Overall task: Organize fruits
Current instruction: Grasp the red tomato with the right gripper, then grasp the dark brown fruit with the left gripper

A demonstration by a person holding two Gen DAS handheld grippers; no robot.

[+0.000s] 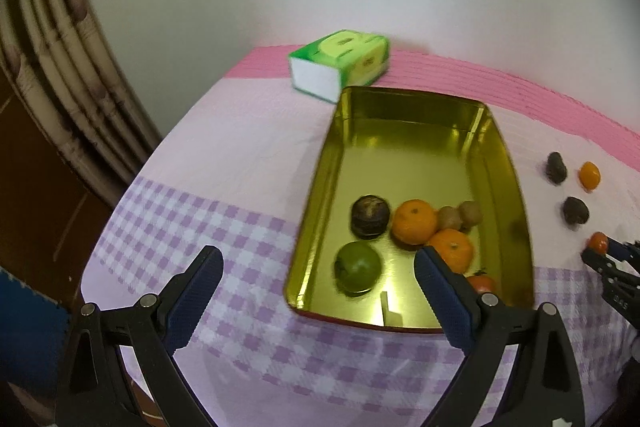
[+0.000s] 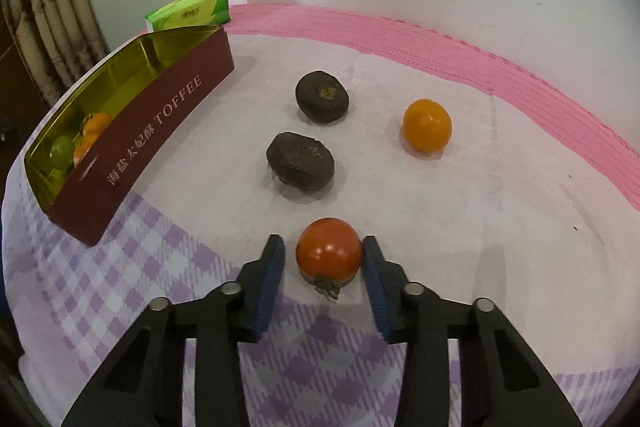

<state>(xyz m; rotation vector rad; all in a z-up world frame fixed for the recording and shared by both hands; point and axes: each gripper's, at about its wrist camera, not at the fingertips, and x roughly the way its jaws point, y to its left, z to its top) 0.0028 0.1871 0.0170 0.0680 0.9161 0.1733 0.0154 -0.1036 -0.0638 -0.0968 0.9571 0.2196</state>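
A gold toffee tin (image 1: 408,325) (image 2: 132,143) holds a green fruit (image 1: 357,267), a dark fruit (image 1: 370,216), two oranges (image 1: 414,221), two kiwis (image 1: 460,215) and a red tomato (image 1: 482,283). My left gripper (image 1: 318,285) is open and empty above the tin's near end. My right gripper (image 2: 323,263) is open around a red tomato (image 2: 329,251) on the cloth; the right pad touches it, the left stands apart. Two dark fruits (image 2: 300,161) (image 2: 322,95) and a yellow-orange tomato (image 2: 427,125) lie beyond. The right gripper also shows in the left wrist view (image 1: 600,253).
A green tissue pack (image 1: 340,63) (image 2: 188,11) lies behind the tin near the white wall. The table has a pink and lilac checked cloth (image 1: 240,227); its left edge drops off beside a curtain (image 1: 52,67).
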